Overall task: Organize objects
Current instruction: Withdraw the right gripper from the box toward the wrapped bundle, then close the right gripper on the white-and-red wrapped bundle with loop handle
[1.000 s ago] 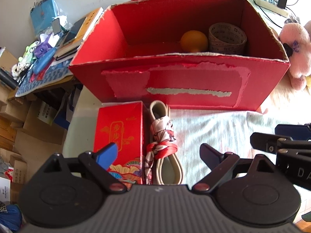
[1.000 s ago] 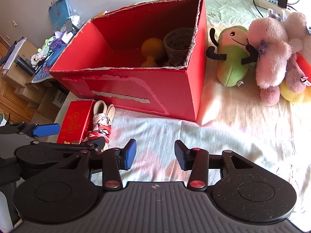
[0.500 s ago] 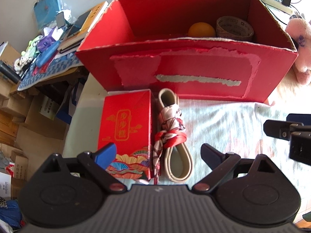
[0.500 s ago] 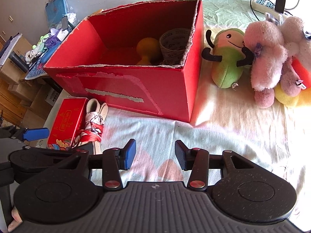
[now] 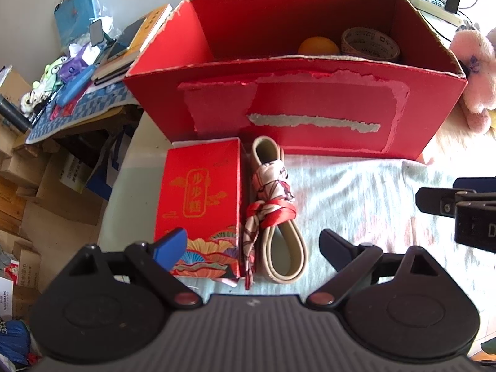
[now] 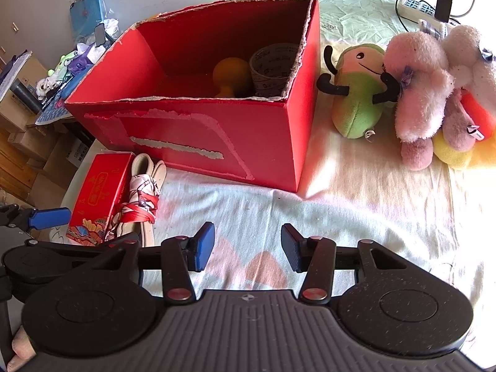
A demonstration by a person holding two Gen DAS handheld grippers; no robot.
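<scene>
A big open red cardboard box [image 5: 310, 117] [image 6: 201, 136] stands on the cloth-covered bed. Inside lie an orange ball-shaped toy [image 5: 317, 46] [image 6: 231, 73] and a tape roll [image 5: 369, 43] [image 6: 272, 62]. In front of it lie a small red gift box [image 5: 200, 204] [image 6: 97, 192] and a beige belt tied with a red patterned scarf [image 5: 271, 207] [image 6: 142, 198]. My left gripper [image 5: 252, 243] is open and empty, held just short of the gift box and belt. My right gripper [image 6: 248, 245] is open and empty over bare cloth, right of the belt.
Plush toys sit right of the box: a green one [image 6: 356, 93] and a pink one [image 6: 424, 90] [image 5: 474, 65]. A power strip [image 6: 418, 7] lies at the back. A cluttered desk [image 5: 77, 71] and cardboard cartons [image 5: 31, 170] stand left, beyond the bed edge.
Both grippers have drawn back and risen a little, so the box, gift box and belt sit farther from the fingers. Both stay open.
</scene>
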